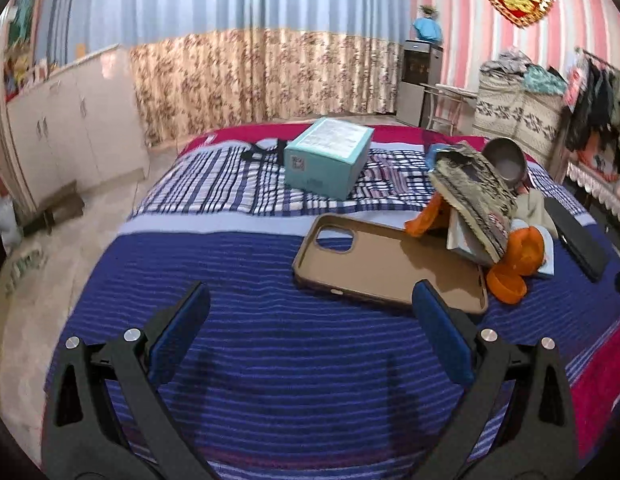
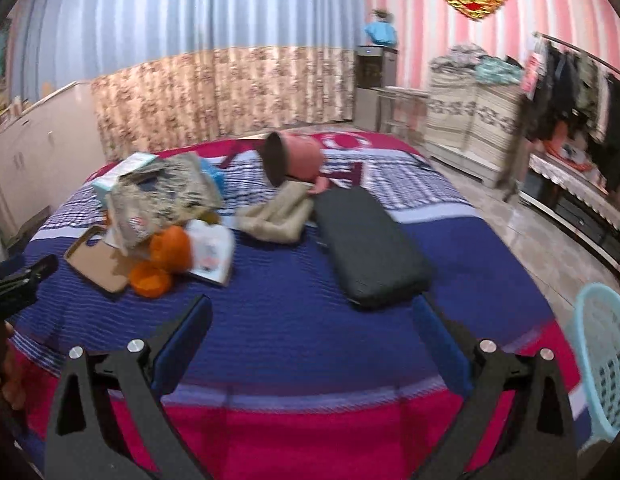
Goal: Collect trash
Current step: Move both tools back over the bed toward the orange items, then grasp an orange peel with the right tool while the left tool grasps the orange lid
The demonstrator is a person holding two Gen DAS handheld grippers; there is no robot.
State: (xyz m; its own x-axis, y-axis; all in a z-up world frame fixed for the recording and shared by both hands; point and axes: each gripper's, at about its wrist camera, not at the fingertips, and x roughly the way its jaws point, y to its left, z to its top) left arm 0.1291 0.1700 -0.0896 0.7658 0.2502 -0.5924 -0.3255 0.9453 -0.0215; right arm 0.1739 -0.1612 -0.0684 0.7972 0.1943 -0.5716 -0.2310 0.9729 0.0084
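The left hand-held gripper (image 1: 310, 300) hangs low over the near end of the bed (image 1: 269, 360), jaws spread wide with nothing between them; its right pad sits just at the near edge of the brown phone case (image 1: 390, 260), which looks like the likeliest first target. The right hand-held gripper (image 2: 312, 316) is equally wide and empty, poised over the bed's near border, probably held back so both views take in the whole pile before a choice is made.

Taking the phone case as the landmark: it lies open side up on the blue-striped cover. Touching its far right corner is the trash heap — orange pieces (image 1: 514, 264), a flat booklet or card (image 2: 213, 256) and a patterned woven thing (image 1: 474, 196) propped tilted on top. Beyond the case, well apart, stands a teal box (image 1: 328, 156). To the right of the case, past the heap, lie a folded beige cloth (image 2: 277, 216), a long black case (image 2: 370, 248) and a pot (image 2: 293, 156) tipped on its side.

A pale blue basket (image 2: 602, 364) stands on the floor off the bed's right side — in my judgement the collecting bin, set within reach of the right hand. Nothing is picked up yet.
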